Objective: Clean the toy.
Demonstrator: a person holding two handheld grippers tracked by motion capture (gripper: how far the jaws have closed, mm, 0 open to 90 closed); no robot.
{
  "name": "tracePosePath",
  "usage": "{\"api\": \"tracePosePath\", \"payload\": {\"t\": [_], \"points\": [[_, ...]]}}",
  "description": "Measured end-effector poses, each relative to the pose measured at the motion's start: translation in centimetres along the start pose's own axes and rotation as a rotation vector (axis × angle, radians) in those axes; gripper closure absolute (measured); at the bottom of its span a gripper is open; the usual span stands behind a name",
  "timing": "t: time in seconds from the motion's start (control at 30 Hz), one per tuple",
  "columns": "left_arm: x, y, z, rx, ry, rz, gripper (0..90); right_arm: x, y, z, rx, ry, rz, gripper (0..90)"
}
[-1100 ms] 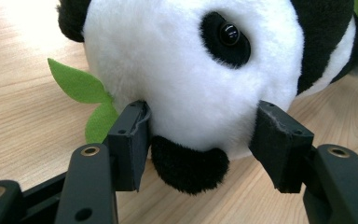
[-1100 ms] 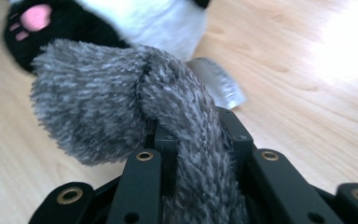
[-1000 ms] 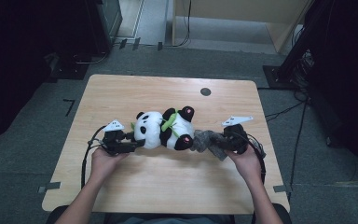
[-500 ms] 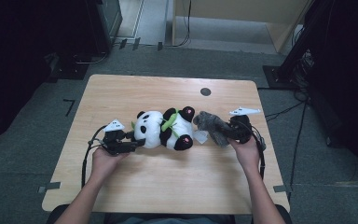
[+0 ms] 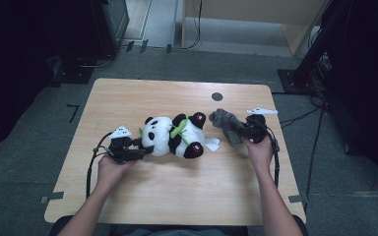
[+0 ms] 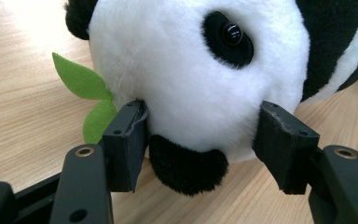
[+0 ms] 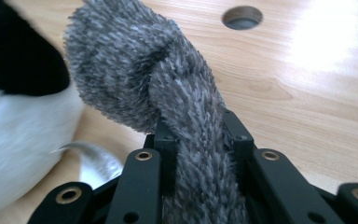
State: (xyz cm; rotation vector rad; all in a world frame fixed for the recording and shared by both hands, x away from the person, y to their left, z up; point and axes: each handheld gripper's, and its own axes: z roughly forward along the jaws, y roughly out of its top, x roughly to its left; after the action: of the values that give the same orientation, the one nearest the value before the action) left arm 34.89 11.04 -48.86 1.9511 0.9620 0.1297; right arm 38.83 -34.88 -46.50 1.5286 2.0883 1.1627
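Observation:
A black-and-white plush panda [image 5: 174,135] lies on its side at the middle of the wooden table [image 5: 177,196], head toward the left. My left gripper [image 5: 145,147] grips its head. In the left gripper view the two pads [image 6: 126,140] press into the white fur of the panda [image 6: 191,70] on either side of its black snout. My right gripper [image 5: 241,132] is shut on a grey furry toy [image 5: 225,125], held just right of the panda's feet. In the right gripper view the grey fur [image 7: 135,70] bulges up out of the gripper [image 7: 198,135].
A green felt leaf [image 6: 79,79] sticks out beside the panda's head. A white tag [image 5: 211,144] lies by its feet. A round cable hole [image 5: 217,96] sits near the table's far edge. Cables trail from both grippers over the table's sides.
The right hand has carried the grey toy away from the person, up beside the panda's feet. The left hand and the panda have stayed put.

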Motion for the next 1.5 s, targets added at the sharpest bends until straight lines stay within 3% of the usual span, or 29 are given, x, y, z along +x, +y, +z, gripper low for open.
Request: {"api": "tracePosePath", "payload": {"t": [0.2,0.37,0.6,0.8,1.1,1.23,1.5], "points": [[0.1,0.0,0.0,0.002,-0.004,-0.002,37.1,-1.4,-1.1,1.3,0.029,-0.037,0.02,72.0],[0.0,-0.1,0.1,0.0,-0.003,0.002,36.5,-1.7,-1.3,1.7,0.013,-0.071,-0.013,68.0],[0.1,-0.1,0.1,-0.003,-0.006,0.0,36.1,-1.7,-1.4,2.4,-0.03,-0.119,-0.037,53.0],[0.1,-0.2,0.2,0.004,-0.004,0.022,33.7,-1.6,-1.0,1.4,-0.094,-0.084,-0.005,42.1],[0.0,-0.1,0.3,0.0,-0.004,0.028,27.9,-0.3,-0.5,0.4,-0.116,-0.063,-0.022,33.4],[0.0,-0.1,0.3,-0.001,-0.005,0.034,27.9,0.1,-0.4,-0.3,-0.115,-0.032,0.004,29.3],[0.0,0.0,0.4,-0.008,-0.008,0.035,26.1,1.3,-0.2,-1.8,-0.121,-0.018,-0.028,27.2]]}}
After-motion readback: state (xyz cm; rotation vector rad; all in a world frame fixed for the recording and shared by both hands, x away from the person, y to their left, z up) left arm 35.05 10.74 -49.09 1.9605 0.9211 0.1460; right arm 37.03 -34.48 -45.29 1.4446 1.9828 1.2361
